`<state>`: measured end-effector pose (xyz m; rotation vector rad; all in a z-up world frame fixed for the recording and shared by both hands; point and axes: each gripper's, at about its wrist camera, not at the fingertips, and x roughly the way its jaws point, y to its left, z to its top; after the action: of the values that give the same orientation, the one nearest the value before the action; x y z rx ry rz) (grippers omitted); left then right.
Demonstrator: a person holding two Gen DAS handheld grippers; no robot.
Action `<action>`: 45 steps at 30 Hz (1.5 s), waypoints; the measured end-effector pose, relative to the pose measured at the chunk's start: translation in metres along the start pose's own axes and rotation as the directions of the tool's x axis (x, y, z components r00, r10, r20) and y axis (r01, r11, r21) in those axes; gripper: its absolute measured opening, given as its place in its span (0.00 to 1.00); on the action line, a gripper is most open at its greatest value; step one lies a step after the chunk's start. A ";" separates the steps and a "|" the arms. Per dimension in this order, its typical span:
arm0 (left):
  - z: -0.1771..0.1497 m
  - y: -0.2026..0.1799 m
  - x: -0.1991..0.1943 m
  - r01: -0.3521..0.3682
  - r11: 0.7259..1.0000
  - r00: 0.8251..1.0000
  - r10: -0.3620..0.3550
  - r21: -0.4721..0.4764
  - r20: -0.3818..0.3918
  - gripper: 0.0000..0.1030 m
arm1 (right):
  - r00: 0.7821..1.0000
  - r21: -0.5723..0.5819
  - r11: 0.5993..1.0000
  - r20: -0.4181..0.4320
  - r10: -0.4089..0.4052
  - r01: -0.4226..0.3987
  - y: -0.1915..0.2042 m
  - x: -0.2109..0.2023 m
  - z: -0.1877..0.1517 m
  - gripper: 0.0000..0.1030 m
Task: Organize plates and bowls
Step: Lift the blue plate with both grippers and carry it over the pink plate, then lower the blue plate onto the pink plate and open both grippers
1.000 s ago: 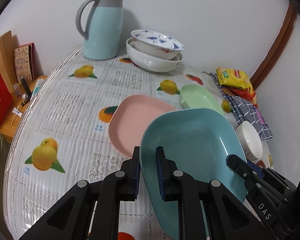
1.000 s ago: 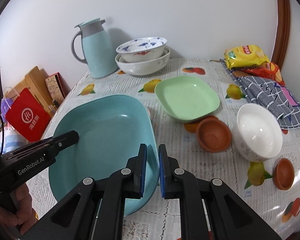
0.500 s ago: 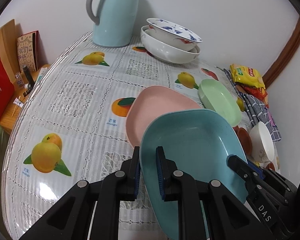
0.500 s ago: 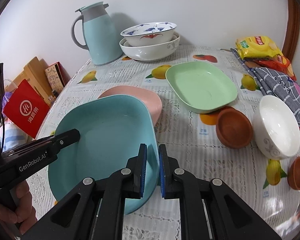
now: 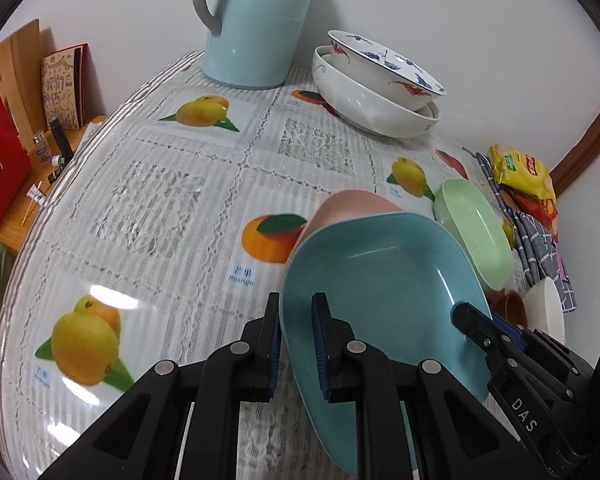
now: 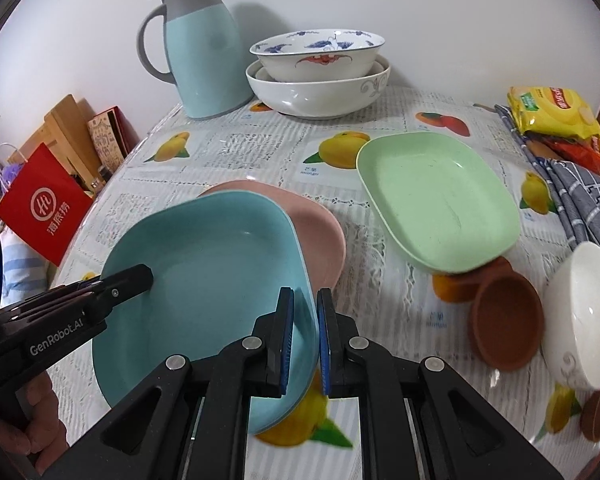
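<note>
"DAS" is printed on the right gripper [image 5: 466, 314] and "GenRobot.AI" on the left gripper [image 6: 142, 276]; each has its fingers closed on an opposite rim of the teal plate [image 6: 204, 280]. The plate hangs tilted above the pink plate [image 6: 320, 224] — long axis running from the camera toward the light-blue thermos jug [image 6: 204, 56]. The green plate [image 6: 436, 204] lies on the desk [image 5: 160, 208] beside them.

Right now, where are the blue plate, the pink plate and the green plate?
blue plate [image 6: 220, 264], right wrist view, inner floor.
pink plate [image 6: 320, 232], right wrist view, uncovered right part.
green plate [image 6: 436, 200], right wrist view, inner floor.
</note>
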<state>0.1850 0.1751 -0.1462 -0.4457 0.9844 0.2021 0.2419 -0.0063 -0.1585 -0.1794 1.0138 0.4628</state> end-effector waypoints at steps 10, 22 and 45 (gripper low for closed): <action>0.008 -0.005 0.006 -0.009 1.000 1.000 0.008 0.026 0.003 0.14 | 1.000 -0.033 0.999 0.003 0.013 -0.013 -0.010 0.022 0.025 0.12; 0.006 -0.008 0.010 -0.003 0.999 1.000 0.004 0.037 -0.028 0.21 | 1.000 -0.125 0.992 0.023 0.009 -0.006 -0.005 0.037 0.045 0.18; -0.014 -0.029 -0.024 -0.007 0.996 1.000 0.010 0.089 -0.024 0.56 | 0.998 -0.030 0.999 0.059 0.035 -0.033 -0.024 -0.031 -0.007 0.51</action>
<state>0.1718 0.1435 -0.1253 -0.3632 1.0148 0.1602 0.2340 -0.0390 -0.1377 -0.1735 0.9539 0.5109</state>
